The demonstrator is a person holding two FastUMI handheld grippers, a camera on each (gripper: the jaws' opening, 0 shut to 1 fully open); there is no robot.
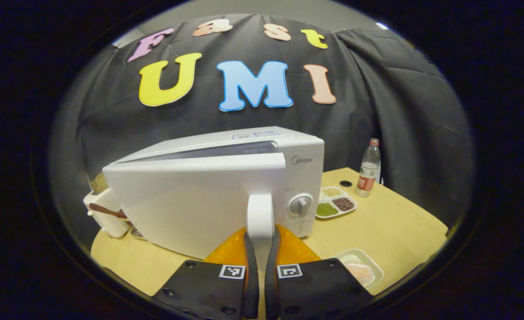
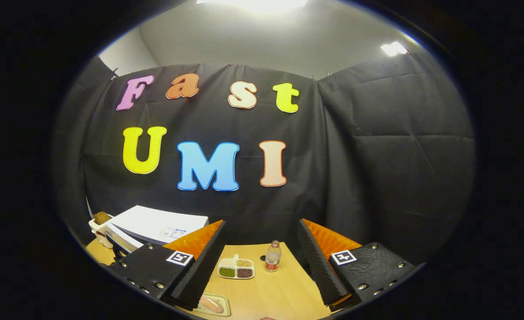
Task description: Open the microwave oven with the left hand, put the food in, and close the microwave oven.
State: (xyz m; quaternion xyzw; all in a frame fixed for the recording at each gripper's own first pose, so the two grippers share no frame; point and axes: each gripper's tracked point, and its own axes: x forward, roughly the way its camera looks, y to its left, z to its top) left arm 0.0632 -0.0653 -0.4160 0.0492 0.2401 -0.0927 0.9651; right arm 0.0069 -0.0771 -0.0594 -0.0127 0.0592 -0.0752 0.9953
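**Door part open, food waiting**

At desk centre, your left tongs are clamped on the handle of the microwave. The door is swung partway, so the grip gives leverage to pull it wider. Right tongs hang spread & empty, prob. ready for the food, which lies in its tray near the desk's front edge, w/ the oven off to the left.

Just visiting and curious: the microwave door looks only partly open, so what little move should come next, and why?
Probably keep swinging the door wider. The left hand-held gripper is clamped on the white door handle, and the door stands only partly away from the microwave. The food tray sits on the table, and the right hand-held gripper is open and empty.
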